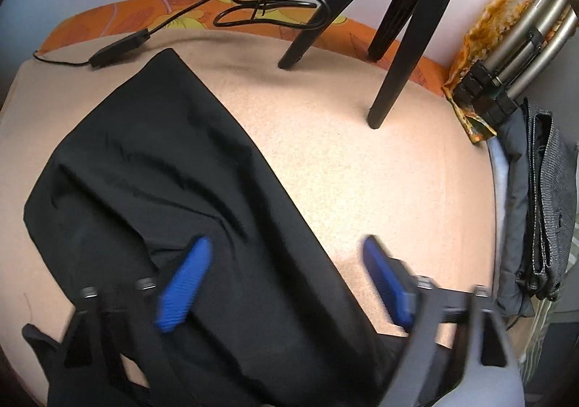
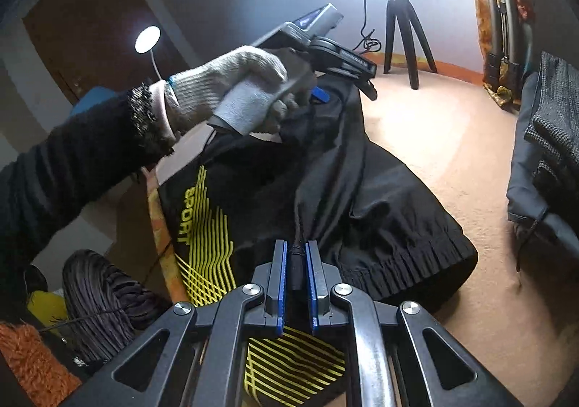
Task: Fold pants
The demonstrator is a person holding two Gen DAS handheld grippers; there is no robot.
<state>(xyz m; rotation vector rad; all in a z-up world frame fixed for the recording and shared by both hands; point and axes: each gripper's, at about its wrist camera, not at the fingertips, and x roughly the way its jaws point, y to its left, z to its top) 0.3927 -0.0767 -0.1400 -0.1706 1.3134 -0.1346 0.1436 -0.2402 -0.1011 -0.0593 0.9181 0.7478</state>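
Observation:
Black pants [image 1: 155, 172] lie on the beige blanket [image 1: 343, 161]. In the right wrist view the pants [image 2: 380, 211] show a yellow striped SPORT print and a gathered elastic edge. My left gripper [image 1: 286, 255] is open, its blue fingers [image 1: 184, 284] spread over the pants' right edge just above the cloth. It also shows in the right wrist view [image 2: 318, 92], held by a gloved hand [image 2: 231, 92]. My right gripper [image 2: 296, 255] is shut on a bunched fold of the pants and holds it up.
A black tripod [image 1: 391, 45] stands on the blanket at the back, with a black cable and adapter [image 1: 119, 49] to its left. Folded grey clothes [image 1: 542, 211] lie at the right edge. A silver tripod [image 1: 524, 56] leans at the back right. A wicker basket [image 2: 101, 302] sits low on the left.

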